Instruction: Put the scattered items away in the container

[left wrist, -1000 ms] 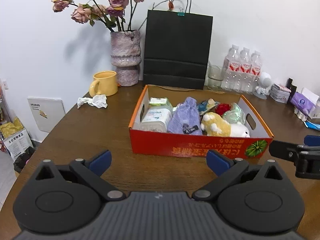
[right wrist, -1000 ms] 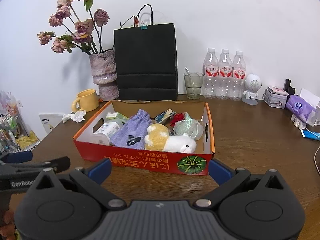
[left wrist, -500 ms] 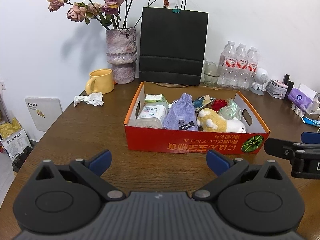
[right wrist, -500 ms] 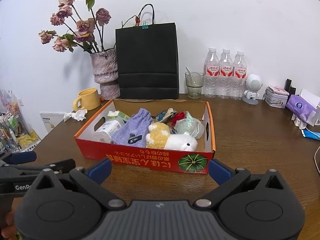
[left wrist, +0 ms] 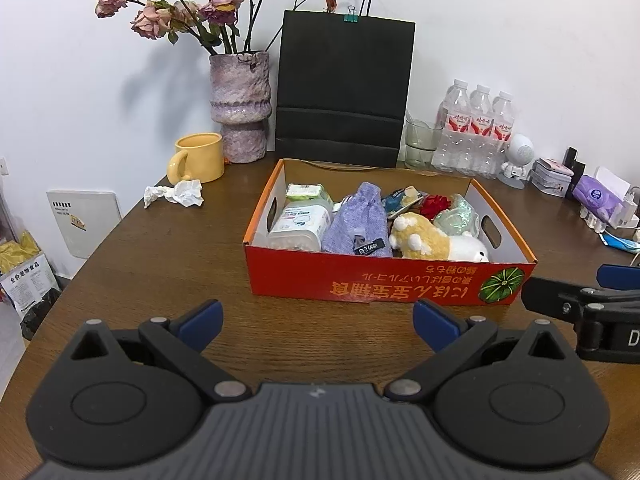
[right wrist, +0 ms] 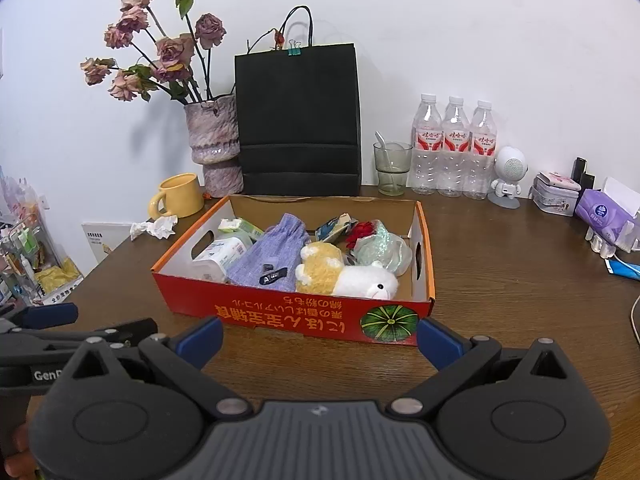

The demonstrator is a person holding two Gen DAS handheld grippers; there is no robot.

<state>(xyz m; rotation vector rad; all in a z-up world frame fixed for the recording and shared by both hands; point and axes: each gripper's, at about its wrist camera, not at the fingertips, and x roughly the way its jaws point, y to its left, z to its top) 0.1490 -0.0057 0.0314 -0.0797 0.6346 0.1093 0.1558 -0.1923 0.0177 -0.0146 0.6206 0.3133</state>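
Note:
A red cardboard box (left wrist: pixel 384 284) (right wrist: pixel 288 316) sits on the wooden table. It holds a wipes pack (left wrist: pixel 300 224), a purple pouch (left wrist: pixel 360 224) (right wrist: pixel 276 252), a plush toy (left wrist: pixel 436 240) (right wrist: pixel 348 276), a red flower (left wrist: pixel 436 202), a clear bag (left wrist: pixel 460 220) and snack packets. My left gripper (left wrist: pixel 316 322) is open and empty, in front of the box. My right gripper (right wrist: pixel 318 334) is open and empty, just before the box's front wall. Each gripper shows at the edge of the other's view.
A crumpled tissue (left wrist: pixel 176 194) lies by a yellow mug (left wrist: pixel 198 158) at the back left. Behind the box stand a vase (left wrist: pixel 240 108), a black paper bag (left wrist: pixel 344 88), a glass (left wrist: pixel 420 142), three water bottles (left wrist: pixel 476 128), a small robot figure (left wrist: pixel 518 158), and tissue packs (left wrist: pixel 596 196).
Both grippers have drawn back a little from the box and risen slightly; the box looks smaller in the left view. Both stay open and empty.

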